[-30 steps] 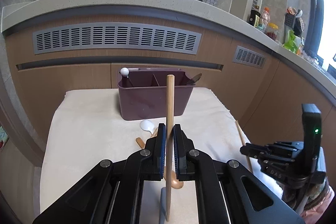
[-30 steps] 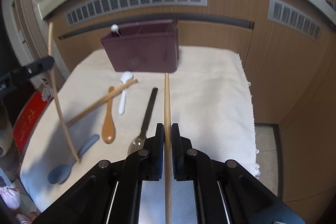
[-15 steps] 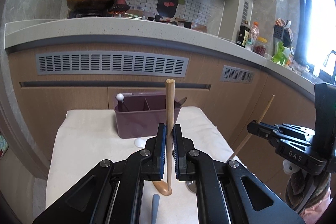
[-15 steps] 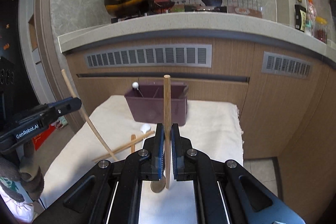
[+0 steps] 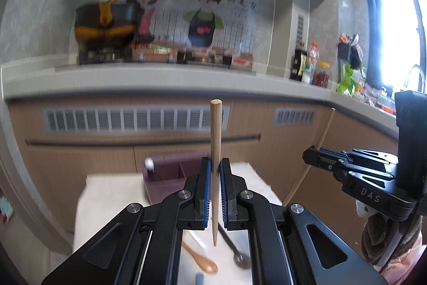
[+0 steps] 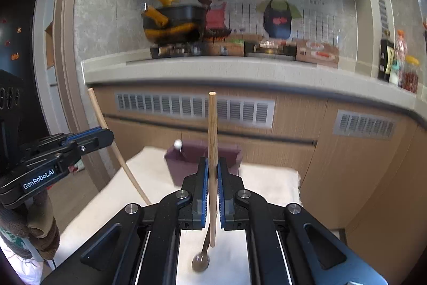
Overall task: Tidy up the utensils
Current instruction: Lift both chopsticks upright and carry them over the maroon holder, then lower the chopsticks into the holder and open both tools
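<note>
Kitchen scene, blurred by motion: a low table covered in a cream cloth (image 5: 112,194) stands in front of wood-fronted cabinets with grey vent grilles (image 6: 194,108). Above them runs a pale countertop (image 6: 213,68) holding a black and orange pot (image 6: 173,20), bottles and jars, under a cartoon wall sticker of two cooks. A bright window (image 5: 395,28) fills the right edge of the left wrist view.

On the cloth, near its far edge, sits a maroon utensil caddy (image 5: 168,175) with dividers; a white-tipped utensil (image 6: 178,144) stands in its left compartment. Open air lies between both grippers and the caddy, and the cloth's right edge drops off beside bare cabinet fronts.

Left gripper (image 5: 215,186) is clenched on a wooden chopstick (image 5: 215,140), held nearly upright, its lower tip hanging above the cloth. Right gripper (image 6: 212,183) is likewise clamped on a second wooden chopstick (image 6: 212,130), also nearly upright.

Only the left wrist view shows a brown wooden spoon (image 5: 202,259), a dark metal spoon (image 5: 238,257) and a blue handle end (image 5: 199,279) lying on the cloth below the jaws. Only the right wrist view shows a dark doorway at far left and the left gripper from the side, its chopstick tilted.
</note>
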`<state>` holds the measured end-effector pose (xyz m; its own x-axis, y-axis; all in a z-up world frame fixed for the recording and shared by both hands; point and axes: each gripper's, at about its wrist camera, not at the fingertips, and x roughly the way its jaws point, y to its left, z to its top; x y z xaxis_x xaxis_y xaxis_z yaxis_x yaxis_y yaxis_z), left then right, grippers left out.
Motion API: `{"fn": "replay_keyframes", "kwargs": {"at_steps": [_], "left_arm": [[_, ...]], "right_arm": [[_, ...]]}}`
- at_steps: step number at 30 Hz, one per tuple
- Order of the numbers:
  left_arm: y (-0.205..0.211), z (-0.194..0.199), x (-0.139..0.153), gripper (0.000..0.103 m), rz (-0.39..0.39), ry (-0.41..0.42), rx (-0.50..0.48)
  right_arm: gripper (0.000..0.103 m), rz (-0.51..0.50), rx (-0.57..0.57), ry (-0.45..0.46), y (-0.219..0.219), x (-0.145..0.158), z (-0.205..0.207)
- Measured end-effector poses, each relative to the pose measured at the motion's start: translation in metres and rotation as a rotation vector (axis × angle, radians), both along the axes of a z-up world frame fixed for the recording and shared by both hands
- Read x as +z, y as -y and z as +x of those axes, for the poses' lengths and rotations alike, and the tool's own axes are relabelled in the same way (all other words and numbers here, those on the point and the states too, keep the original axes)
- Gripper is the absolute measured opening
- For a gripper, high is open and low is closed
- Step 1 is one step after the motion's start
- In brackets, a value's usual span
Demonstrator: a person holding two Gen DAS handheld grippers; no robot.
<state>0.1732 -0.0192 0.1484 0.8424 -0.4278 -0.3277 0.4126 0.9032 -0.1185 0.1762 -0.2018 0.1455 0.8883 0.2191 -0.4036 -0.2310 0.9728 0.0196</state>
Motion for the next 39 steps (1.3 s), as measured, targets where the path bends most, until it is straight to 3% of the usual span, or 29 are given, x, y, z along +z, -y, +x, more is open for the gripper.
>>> {"fn": "replay_keyframes", "kwargs": {"at_steps": [6,9,13,18,24,34,36,39], "left_arm": [[0.002,0.026,0.07,0.007,0.017,0.166,0.037],[0.007,0.05,0.089,0.007,0.037,0.232,0.062],[0.011,0.097,0.093,0.007,0.055,0.241,0.081],[0.008,0.153,0.074,0.007,0.019,0.179,0.078],[0.006,0.2,0.029,0.007,0.013,0.117,0.094],[0.004,0.239,-0.044,0.007,0.013,-0.054,0.078],[0.005,0.245,-0.06,0.009,0.026,-0.099,0.077],[0.004,0.251,-0.079,0.016,0.031,-0.171,0.066]], "right_arm": [[0.006,-0.002,-0.026,0.139,-0.001,0.079,0.036],[0.006,0.012,-0.035,0.174,-0.004,0.1,0.06],[0.006,0.008,-0.056,0.173,-0.009,0.1,0.098],[0.006,-0.008,-0.045,0.087,-0.018,0.069,0.148],[0.006,-0.018,-0.038,-0.021,-0.024,0.02,0.192],[0.006,-0.034,-0.019,-0.195,-0.033,-0.059,0.239],[0.008,-0.048,0.011,-0.256,-0.035,-0.078,0.246],[0.031,-0.077,0.016,-0.3,-0.035,-0.099,0.245]]}}
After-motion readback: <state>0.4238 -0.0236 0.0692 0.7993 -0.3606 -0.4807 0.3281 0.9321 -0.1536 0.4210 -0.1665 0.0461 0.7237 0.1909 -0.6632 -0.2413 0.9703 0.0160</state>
